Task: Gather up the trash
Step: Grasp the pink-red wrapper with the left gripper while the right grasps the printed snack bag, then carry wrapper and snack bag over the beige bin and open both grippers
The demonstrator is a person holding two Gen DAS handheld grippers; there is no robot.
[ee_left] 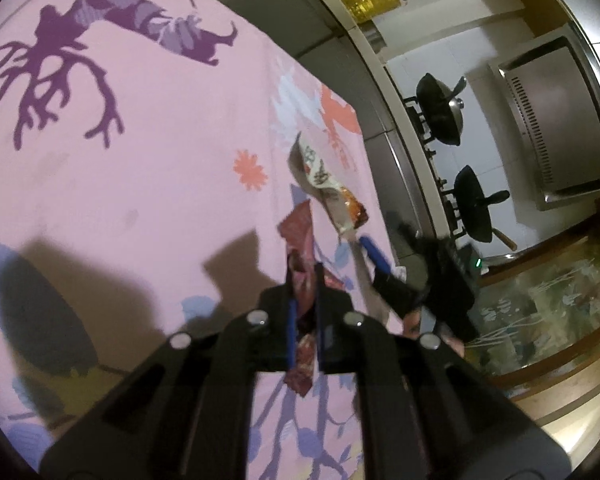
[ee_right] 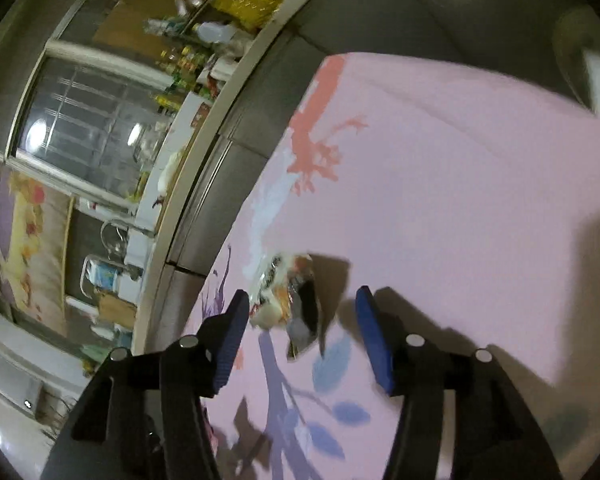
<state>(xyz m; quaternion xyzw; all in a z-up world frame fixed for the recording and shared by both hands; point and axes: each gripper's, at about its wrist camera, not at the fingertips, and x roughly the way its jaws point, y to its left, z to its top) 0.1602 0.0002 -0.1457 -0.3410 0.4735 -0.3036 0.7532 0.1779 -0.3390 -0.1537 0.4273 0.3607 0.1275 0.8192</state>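
- Pink floral cloth (ee_left: pixel 148 184) covers my worktop; a stove with two dark pans (ee_left: pixel 440 112) sits at the right of the left view
- My left gripper (ee_left: pixel 305 280) is clamped on a maroon wrapper (ee_left: pixel 300 240), low centre
- My right gripper (ee_right: pixel 302 300) is spread wide around a white-orange wrapper (ee_right: pixel 280 292) lying on the cloth, low centre, without touching it

It was a home kitchen. At three o'clock in the left view, two black woks (ee_left: pixel 440 114) sat on a gas stove under a steel range hood (ee_left: pixel 556 136). At ten o'clock in the right view, a counter (ee_right: pixel 188 120) crowded with bottles ran below a window (ee_right: pixel 80 128).
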